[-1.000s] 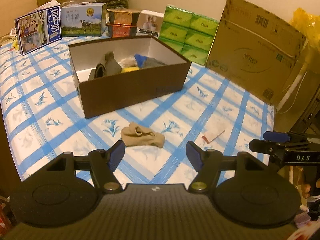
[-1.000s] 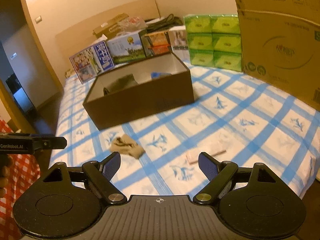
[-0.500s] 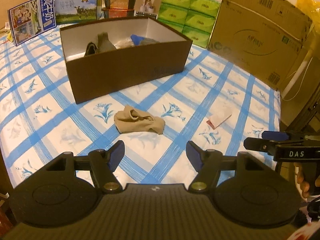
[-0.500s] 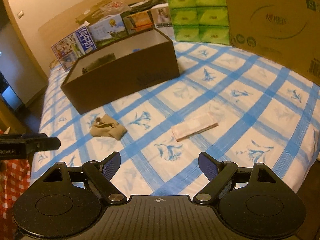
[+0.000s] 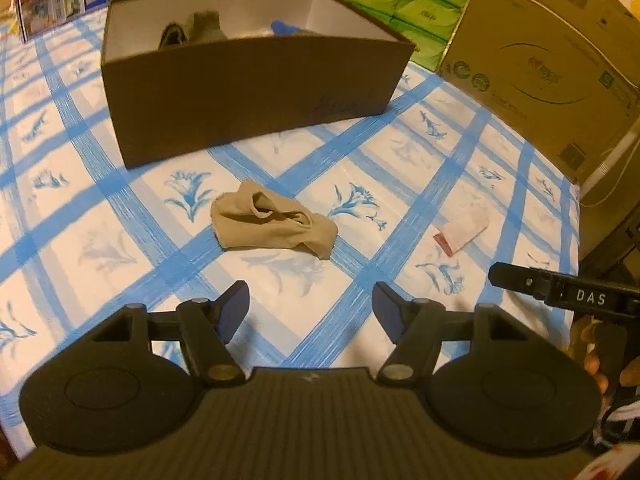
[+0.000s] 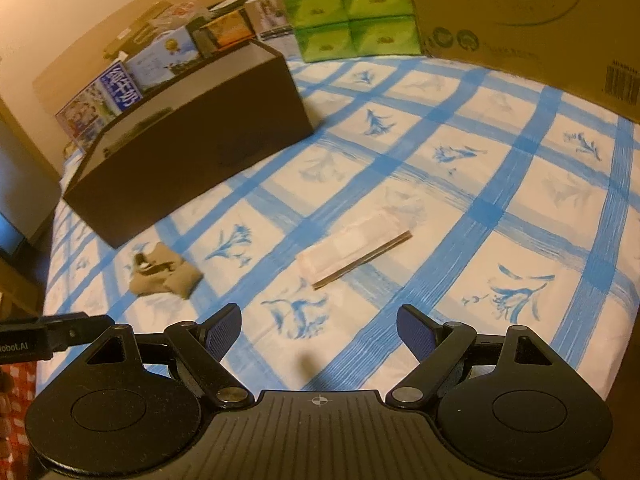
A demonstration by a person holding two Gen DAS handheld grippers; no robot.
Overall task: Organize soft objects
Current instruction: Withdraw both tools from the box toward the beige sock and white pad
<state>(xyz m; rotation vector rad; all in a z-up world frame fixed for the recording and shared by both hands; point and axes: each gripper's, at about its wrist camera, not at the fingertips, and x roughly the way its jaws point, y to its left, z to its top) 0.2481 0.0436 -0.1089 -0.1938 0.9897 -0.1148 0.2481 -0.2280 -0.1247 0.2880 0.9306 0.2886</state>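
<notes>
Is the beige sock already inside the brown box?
No, the beige sock lies crumpled on the checked cloth in front of the brown box.

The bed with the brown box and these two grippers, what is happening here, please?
A person holds a gripper in each hand over a blue-checked bed cover. The left gripper is open, empty and aimed at a crumpled beige sock. The right gripper is also open and empty, facing a flat pale packet. The brown box beyond them already holds a few soft items. Nothing is gripped yet.
</notes>
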